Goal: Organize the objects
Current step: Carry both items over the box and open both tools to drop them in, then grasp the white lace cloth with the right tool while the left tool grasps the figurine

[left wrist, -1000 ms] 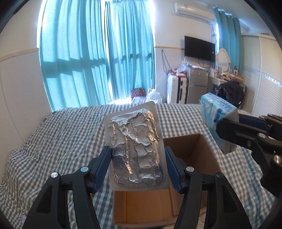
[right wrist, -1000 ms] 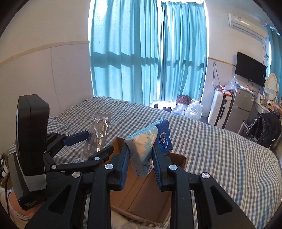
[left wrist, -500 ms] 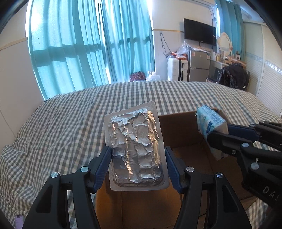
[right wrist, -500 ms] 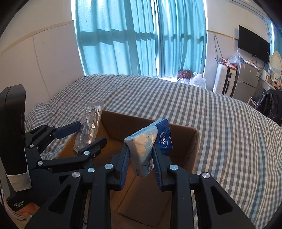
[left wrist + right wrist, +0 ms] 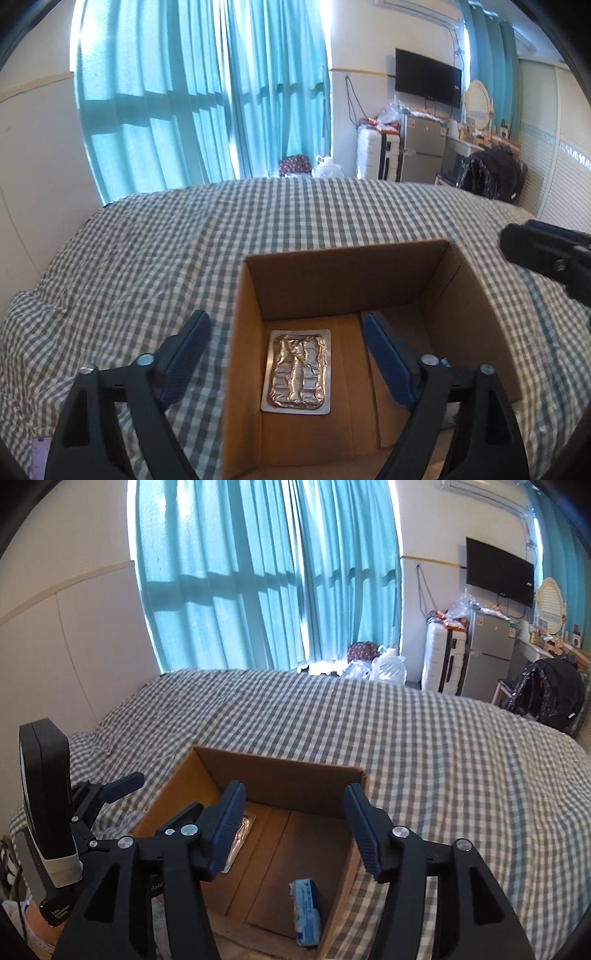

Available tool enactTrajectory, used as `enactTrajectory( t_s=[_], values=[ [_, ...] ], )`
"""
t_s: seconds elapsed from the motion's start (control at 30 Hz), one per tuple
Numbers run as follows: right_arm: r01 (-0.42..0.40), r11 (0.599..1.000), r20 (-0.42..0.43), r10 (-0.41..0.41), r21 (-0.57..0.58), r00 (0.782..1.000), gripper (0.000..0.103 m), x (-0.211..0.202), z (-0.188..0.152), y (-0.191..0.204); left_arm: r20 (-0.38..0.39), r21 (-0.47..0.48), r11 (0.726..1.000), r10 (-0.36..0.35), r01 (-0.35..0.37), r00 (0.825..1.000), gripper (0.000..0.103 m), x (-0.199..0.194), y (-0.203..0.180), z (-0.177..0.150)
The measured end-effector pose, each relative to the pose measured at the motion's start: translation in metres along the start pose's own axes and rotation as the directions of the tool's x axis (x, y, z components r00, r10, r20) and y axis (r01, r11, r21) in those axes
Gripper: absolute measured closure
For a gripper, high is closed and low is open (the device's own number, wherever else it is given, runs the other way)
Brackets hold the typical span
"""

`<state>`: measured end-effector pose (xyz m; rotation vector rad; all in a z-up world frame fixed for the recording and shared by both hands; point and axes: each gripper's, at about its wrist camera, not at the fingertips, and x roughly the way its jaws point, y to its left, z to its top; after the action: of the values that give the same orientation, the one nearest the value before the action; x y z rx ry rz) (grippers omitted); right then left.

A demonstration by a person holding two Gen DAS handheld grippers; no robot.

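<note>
Cardboard box on bed, foil pack and tissue pack inside, left tongs and right tongs spread wide

Left claw: two matte black plastic arms with angular triangular cut-outs, each tipped with a dark blue ribbed pad; round silver screw heads at the pivot joints. Right claw: identical build, black arms, blue ridged pads, silver screws. Seen from the right wrist view, left unit carrying a tall black housing with a grey-white lower band and small white lettering, illegible
</note>
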<state>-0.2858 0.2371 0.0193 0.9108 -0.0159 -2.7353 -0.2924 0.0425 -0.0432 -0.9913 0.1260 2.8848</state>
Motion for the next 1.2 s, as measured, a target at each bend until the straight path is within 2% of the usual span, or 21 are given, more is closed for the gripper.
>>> enactTrajectory(
  t_s=[0.1,0.3,0.43,0.63,0.9,1.2],
  values=[
    [0.02,1.0,0.038,-0.02,0.002,0.999,0.024,-0.028,0.006,0.005,0.035,-0.022,1.0,0.004,-0.003,0.999,0.002,-0.025,0.007,0.004],
    [0.075,0.997,0.099,-0.071,-0.033,0.993,0.015,-0.093,0.006,0.027,0.096,-0.041,0.999,0.022,-0.018,0.995,0.0,-0.083,0.021,0.005],
    [0.096,0.994,0.125,-0.089,-0.048,0.988,0.014,-0.135,-0.005,0.045,0.123,-0.057,0.998,0.026,-0.019,0.992,0.0,-0.118,0.029,-0.003],
    [0.122,0.99,0.139,-0.111,-0.077,0.984,0.014,-0.176,-0.027,0.073,0.15,-0.07,0.996,0.064,-0.054,0.987,0.0,-0.161,0.042,-0.02],
    [0.14,0.986,0.122,-0.129,-0.085,0.984,0.014,-0.193,-0.073,0.097,0.153,-0.08,0.992,0.109,-0.098,0.982,0.0,-0.19,0.053,-0.058],
    [0.142,0.986,0.01,-0.141,-0.086,0.99,0.014,-0.156,-0.142,0.11,0.072,-0.111,0.987,0.122,-0.114,0.99,0.0,-0.171,0.059,-0.116]
  ],
)
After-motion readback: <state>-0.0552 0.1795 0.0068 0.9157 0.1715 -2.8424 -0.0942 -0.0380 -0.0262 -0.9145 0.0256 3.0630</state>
